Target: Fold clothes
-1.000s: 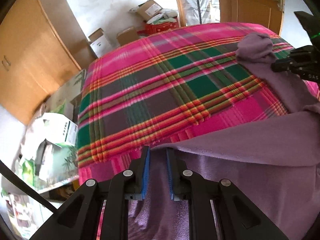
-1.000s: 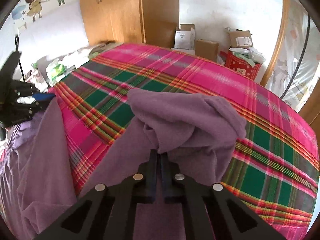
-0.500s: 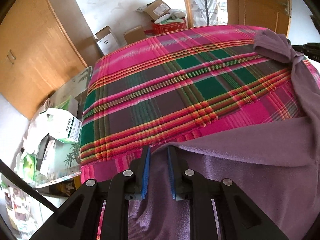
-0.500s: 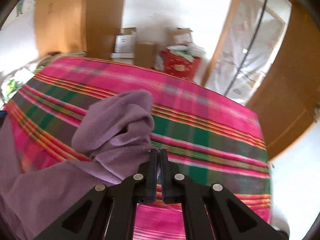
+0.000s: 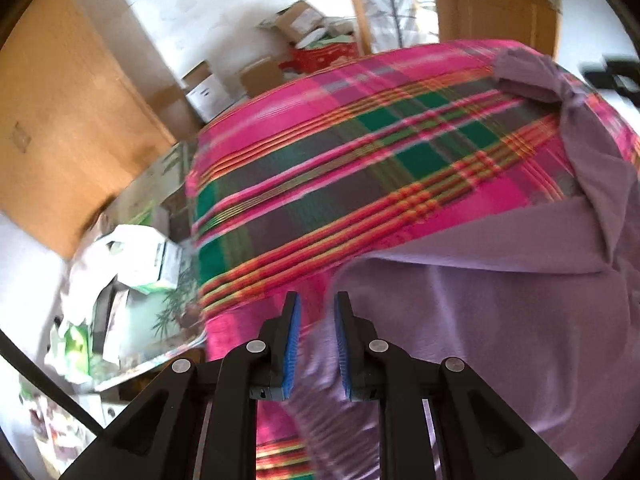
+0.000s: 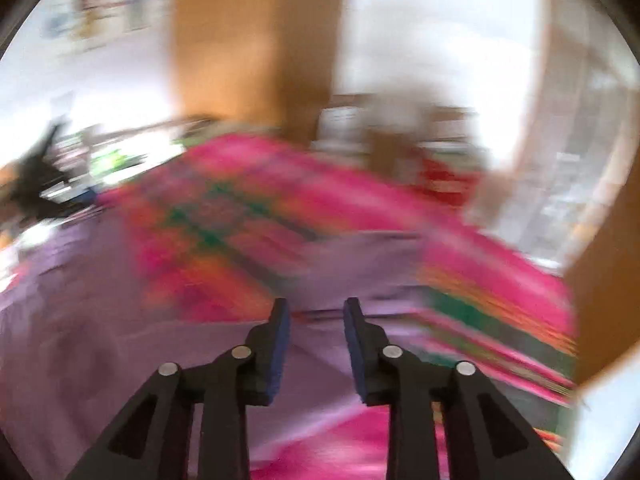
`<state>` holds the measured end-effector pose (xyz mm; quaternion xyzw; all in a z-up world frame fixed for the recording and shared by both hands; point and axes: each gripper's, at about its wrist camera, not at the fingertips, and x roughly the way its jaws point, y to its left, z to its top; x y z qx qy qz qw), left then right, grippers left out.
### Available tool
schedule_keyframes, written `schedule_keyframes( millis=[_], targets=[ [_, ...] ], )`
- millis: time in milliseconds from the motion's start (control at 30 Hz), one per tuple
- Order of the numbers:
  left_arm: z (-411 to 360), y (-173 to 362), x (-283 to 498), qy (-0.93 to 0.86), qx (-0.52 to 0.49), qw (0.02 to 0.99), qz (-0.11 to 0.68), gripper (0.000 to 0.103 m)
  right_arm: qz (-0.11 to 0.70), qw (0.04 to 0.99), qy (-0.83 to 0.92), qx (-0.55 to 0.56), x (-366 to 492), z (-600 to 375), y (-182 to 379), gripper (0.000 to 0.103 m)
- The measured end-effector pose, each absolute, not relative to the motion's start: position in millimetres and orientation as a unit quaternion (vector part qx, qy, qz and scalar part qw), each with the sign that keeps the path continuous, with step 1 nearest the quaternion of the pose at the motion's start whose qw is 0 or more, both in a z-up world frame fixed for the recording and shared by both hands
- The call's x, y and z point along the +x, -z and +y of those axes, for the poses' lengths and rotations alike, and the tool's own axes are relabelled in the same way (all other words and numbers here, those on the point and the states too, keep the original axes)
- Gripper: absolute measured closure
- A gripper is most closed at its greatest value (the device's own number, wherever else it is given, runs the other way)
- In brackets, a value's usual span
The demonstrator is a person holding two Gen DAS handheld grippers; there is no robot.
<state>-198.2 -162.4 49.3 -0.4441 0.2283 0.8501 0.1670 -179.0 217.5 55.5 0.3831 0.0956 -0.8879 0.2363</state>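
Note:
A purple garment [image 5: 480, 312] lies over the near right part of a pink and green plaid bedcover [image 5: 340, 168], with one bunched end [image 5: 528, 76] stretched out to the far right. My left gripper [image 5: 316, 300] is open; the garment's near corner sits just by its right fingertip, and blurred purple cloth shows low in the gap. My right gripper [image 6: 316, 306] is open above the garment [image 6: 100, 320], nothing between its pads. The right wrist view is badly blurred. Each gripper shows in the other's view: the right gripper [image 5: 612, 76], and the left gripper [image 6: 36, 192] as a dark shape.
A wooden wardrobe [image 5: 60, 120] stands to the left of the bed. Cardboard boxes [image 5: 208, 92] sit on the floor beyond the bed's far edge. Bags and boxes [image 5: 136, 256] pile up beside the bed's left edge. A wooden door [image 5: 496, 0] is at the far right.
The right gripper, shut on the garment's bunched end before, has opened and let it go, and its view swings fast. The garment's corner has slipped toward the left gripper's right finger.

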Motion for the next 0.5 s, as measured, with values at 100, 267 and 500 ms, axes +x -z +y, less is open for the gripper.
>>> schedule_keyframes(
  millis=[100,267,500],
  targets=[
    [-175,-47,-204,-0.846,-0.466,0.167,0.197,0.084,0.103,0.326,0.858,0.385,-173,179,-47,0.070],
    [-171,-33,-197,-0.825,-0.489,0.188,0.213,0.084,0.101,0.418,0.802,0.414,-179,134,-27,0.064],
    [-167,-26,-196,-0.820,-0.487,0.187,0.234,0.084,0.176,0.414,0.783,0.431,-174,104,-13,0.064]
  ],
)
